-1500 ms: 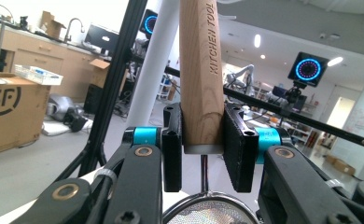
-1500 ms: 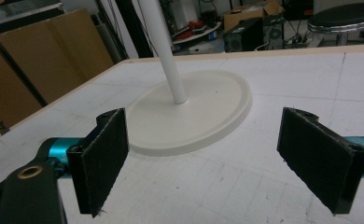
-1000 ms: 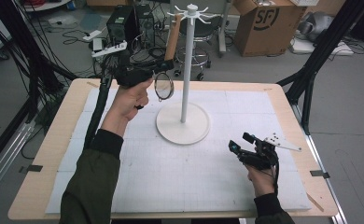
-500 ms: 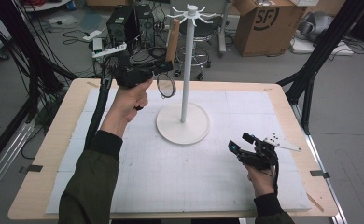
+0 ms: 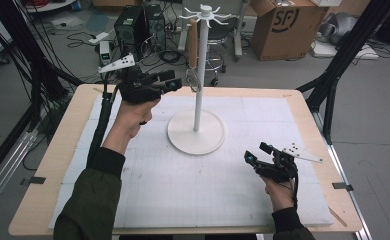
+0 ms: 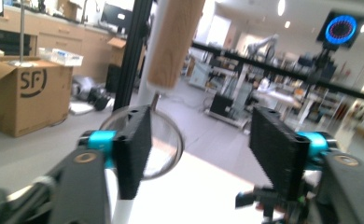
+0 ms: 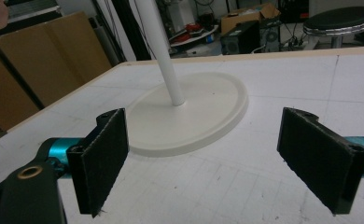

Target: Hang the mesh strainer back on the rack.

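White stand (image 5: 198, 100) on the table (image 5: 303, 107), round base at mid-mat. A wooden-handled magnifying glass (image 5: 193, 47) hangs from its top hooks, lens beside the pole. My left gripper (image 5: 167, 83) is raised just left of the lens, jaws apart, empty. My right gripper (image 5: 255, 156) sits low, right of the base, jaws wide, empty.

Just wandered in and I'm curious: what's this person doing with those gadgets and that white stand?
A person holds a claw in each hand at a table. The left claw is raised beside the stand, open, with its jaws by a magnifying glass that hangs from the stand's top by its wooden handle. It isn't gripping it. The right claw rests low near the table's front edge, open and empty, pointing at the stand's base.
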A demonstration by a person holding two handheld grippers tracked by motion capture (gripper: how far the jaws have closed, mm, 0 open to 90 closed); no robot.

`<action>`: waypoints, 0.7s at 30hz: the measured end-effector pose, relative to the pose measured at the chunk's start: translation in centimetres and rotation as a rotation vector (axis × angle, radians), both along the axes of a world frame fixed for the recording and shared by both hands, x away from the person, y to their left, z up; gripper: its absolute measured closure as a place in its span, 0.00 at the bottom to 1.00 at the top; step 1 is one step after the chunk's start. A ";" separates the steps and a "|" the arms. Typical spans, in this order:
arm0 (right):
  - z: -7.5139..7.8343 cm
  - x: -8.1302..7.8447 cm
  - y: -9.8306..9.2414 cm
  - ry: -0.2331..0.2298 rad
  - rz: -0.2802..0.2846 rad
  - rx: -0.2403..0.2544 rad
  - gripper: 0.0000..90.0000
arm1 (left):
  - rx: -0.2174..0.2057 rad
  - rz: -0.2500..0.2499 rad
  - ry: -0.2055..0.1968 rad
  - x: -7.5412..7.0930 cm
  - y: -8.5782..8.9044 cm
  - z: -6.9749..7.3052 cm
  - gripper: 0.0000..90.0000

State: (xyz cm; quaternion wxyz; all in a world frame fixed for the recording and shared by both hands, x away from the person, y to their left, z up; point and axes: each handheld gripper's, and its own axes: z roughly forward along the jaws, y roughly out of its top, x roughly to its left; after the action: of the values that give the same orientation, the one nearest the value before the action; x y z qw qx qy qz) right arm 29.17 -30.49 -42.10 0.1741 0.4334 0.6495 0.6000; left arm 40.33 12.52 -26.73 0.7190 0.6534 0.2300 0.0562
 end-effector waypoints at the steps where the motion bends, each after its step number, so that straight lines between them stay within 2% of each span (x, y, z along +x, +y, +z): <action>1: 0.0 0.0 0.1 0.001 -0.002 -0.001 0.17 | 0.004 0.007 -0.001 -0.2 0.2 -0.2 0.39; 5: 0.1 -0.2 0.4 0.003 0.001 -0.006 0.17 | 0.013 0.024 -0.006 -0.9 1.1 -1.0 0.38; 10: 0.1 -0.1 0.6 -0.001 0.006 -0.015 0.17 | -0.004 0.014 -0.023 -2.2 2.1 -2.1 0.37; 17: 0.2 -0.2 0.7 -0.004 0.007 -0.018 0.17 | 0.000 0.031 -0.008 -3.7 3.3 -3.5 0.36; 21: 0.2 -0.2 1.0 -0.004 0.015 -0.024 0.17 | 0.019 0.038 -0.010 -4.8 3.9 -4.4 0.36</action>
State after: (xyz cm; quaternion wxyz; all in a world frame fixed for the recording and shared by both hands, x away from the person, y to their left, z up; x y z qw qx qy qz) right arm 28.96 -29.45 -41.85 0.1760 0.4249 0.6595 0.5946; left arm 35.51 16.41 -31.13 0.7127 0.6555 0.2380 0.0754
